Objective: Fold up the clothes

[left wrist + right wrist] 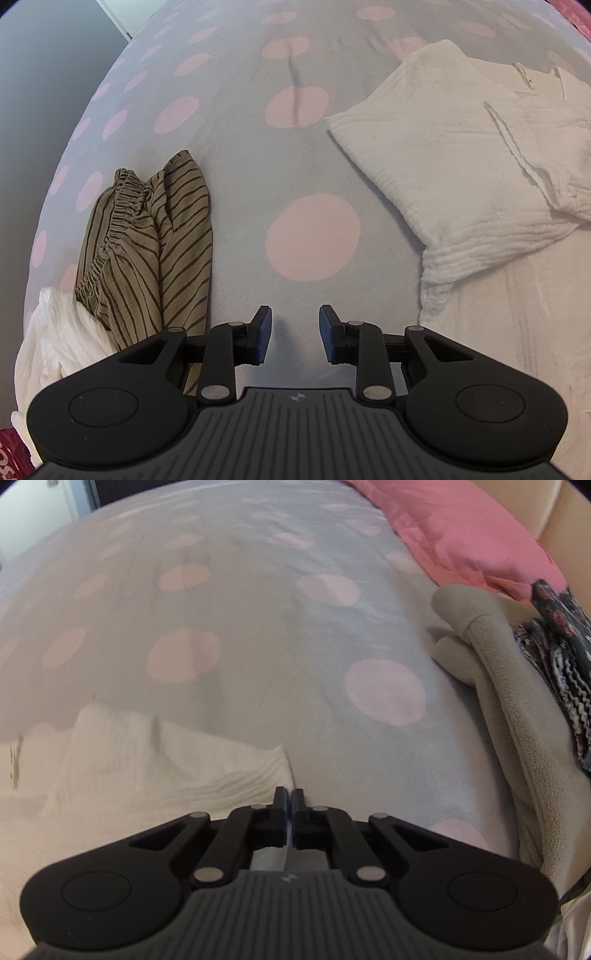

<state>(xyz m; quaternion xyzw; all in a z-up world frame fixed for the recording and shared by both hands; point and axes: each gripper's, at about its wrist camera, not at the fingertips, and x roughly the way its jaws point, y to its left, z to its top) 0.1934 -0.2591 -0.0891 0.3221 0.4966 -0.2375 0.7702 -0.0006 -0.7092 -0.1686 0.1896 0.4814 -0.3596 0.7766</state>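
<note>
A white crinkled garment (461, 155) lies partly folded on the bedspread, at the right of the left wrist view. My left gripper (295, 334) is open and empty, hovering over the bedspread just left of the garment's lower edge. In the right wrist view the same white garment (129, 760) fills the lower left. My right gripper (288, 799) is shut on a thin white edge of it at its right corner.
The bed has a grey bedspread with pink dots (314, 236). A folded tan striped garment (155, 243) lies on white cloth (55, 343) at the left. A beige fleece (509, 709), a dark patterned garment (565, 657) and a pink pillow (461, 535) lie at the right.
</note>
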